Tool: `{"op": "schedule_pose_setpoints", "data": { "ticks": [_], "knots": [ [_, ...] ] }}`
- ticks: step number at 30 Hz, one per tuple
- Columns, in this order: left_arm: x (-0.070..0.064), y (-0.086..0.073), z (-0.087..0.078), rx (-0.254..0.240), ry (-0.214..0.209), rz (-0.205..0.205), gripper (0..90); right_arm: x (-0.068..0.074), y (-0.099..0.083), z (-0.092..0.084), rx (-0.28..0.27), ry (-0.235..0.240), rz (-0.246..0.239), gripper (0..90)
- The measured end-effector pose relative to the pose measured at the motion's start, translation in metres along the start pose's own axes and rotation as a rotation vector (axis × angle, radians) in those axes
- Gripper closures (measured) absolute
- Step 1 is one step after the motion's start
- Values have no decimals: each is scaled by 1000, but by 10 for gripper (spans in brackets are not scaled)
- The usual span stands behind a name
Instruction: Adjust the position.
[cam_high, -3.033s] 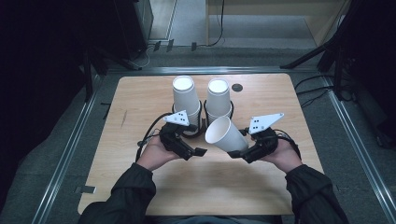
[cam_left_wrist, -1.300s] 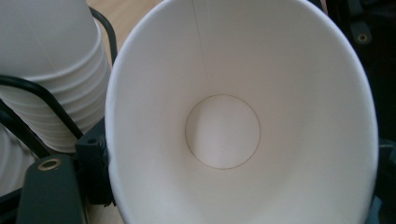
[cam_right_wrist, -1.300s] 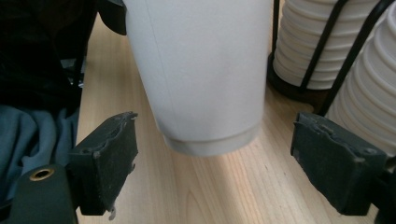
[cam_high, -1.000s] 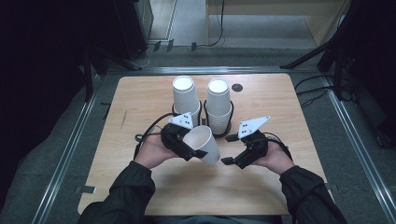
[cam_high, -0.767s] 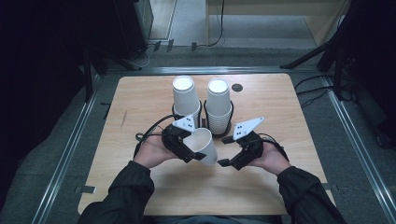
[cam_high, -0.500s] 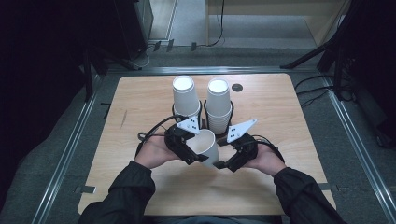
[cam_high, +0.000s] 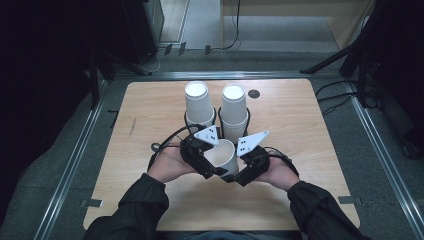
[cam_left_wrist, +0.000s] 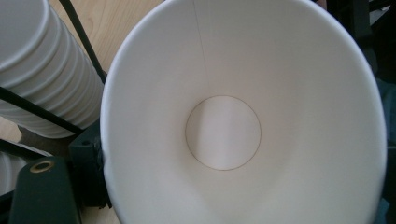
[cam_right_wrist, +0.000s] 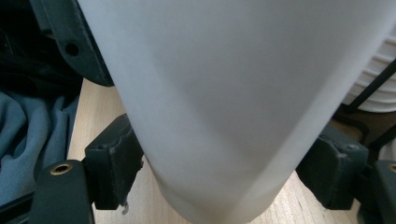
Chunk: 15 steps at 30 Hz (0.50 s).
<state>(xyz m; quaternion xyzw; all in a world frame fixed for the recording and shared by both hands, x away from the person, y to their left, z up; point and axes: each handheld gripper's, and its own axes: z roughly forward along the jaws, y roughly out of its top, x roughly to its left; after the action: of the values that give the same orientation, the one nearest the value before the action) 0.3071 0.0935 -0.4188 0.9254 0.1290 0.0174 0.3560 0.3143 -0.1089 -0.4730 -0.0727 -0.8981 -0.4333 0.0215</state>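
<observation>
Both grippers are meeting over the middle of the table (cam_high: 150, 200), toward its near edge, around a single white paper cup (cam_high: 223, 156). The left gripper (cam_high: 204, 161) is holding the cup by the rim: in the left gripper view the camera is looking straight into the open mouth of the cup (cam_left_wrist: 243, 121), down to the round bottom disc, and one dark jaw is sitting against the wall at the lower left, so I am reading this gripper as clamped on the rim wall (the inner jaw is hidden by the paper). The cup is being held tilted, mouth up and toward the left hand, base pointing at the right hand, probably so the narrow end is on offer. The right gripper (cam_high: 243, 171) is taking that end: in the right gripper view the tapering wall of the cup (cam_right_wrist: 233, 102) is running down between the two black jaws, the left pad seeming to touch the paper and the right one at or just off the wall. Its jaws have just been closing with the cup between them; I cannot tell whether they are pressing yet. Behind, two stacks of upturned cups (cam_high: 216, 105) are standing side by side in black wire holders nearer the far edge, close enough that this cup looks bound to or from one of them.
</observation>
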Motion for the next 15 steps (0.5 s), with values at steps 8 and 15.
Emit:
{"op": "schedule_pose_setpoints", "data": {
  "ticks": [8, 15],
  "knots": [
    [1, -2, -2, -39, 19, 21, 91, 1, 1, -3, -14, -19, -11, 236],
    [5, -7, -5, -103, 59, 19, 0, -4, -1, -10, -24, -38, 20, 235]
  ]
}}
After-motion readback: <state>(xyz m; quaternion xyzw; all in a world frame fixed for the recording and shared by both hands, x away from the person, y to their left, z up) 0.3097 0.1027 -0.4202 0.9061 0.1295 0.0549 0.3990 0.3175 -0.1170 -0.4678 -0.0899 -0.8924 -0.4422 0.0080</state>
